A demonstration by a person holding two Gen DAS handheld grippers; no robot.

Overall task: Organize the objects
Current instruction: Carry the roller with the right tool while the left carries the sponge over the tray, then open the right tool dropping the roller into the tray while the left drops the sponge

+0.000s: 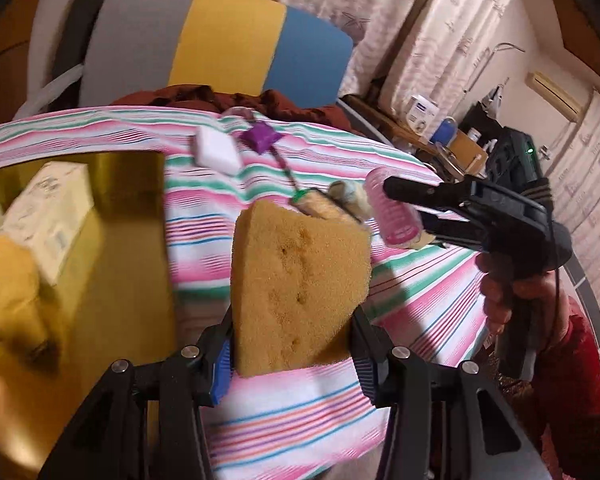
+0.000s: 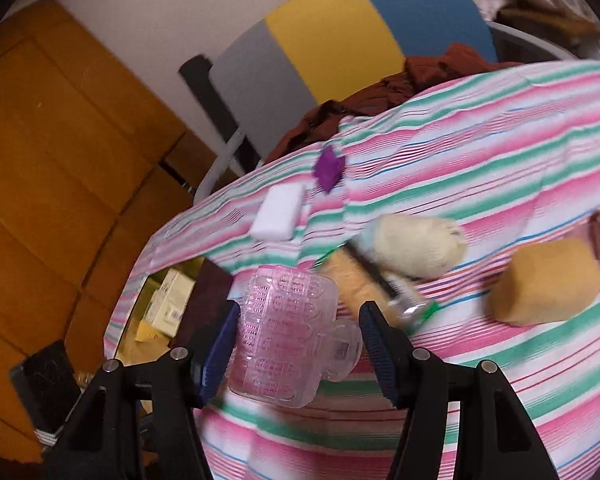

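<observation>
A: How far along?

B: Partway, by the look of it. Already inside the gold box (image 1: 132, 184) at the left: a few cartons (image 1: 48, 216). Two more pieces lifted clear of the striped cloth (image 1: 308, 416) but not yet in.

A: In the left gripper (image 1: 294, 344)?

B: Narrowed onto a sponge (image 1: 300, 288), held above the cloth just beside the box. Yellow-tan, wedge-cut, coarse and pitted; soft enough to squash under the pads.

A: And the right gripper (image 2: 300, 312)?

B: Closed partway around a hair roller (image 2: 288, 332), also above the cloth, near the box edge. Pink, tube-shaped, see-through plastic with a ridged, bristly skin. Light and stiff, likely to roll if dropped.

A: Left to tidy?

B: Plenty. Lying on the cloth: a white block (image 2: 278, 212), smooth and rounded at the corners; a purple piece (image 2: 329, 170), angular and glossy; a second sponge (image 2: 548, 280), same tan foam but blockier; a cream bundle (image 2: 416, 248), fuzzy and limp. Also something long and thin beside the bundle, too blurred to name.

A: So?

B: Probably under half done.
</observation>
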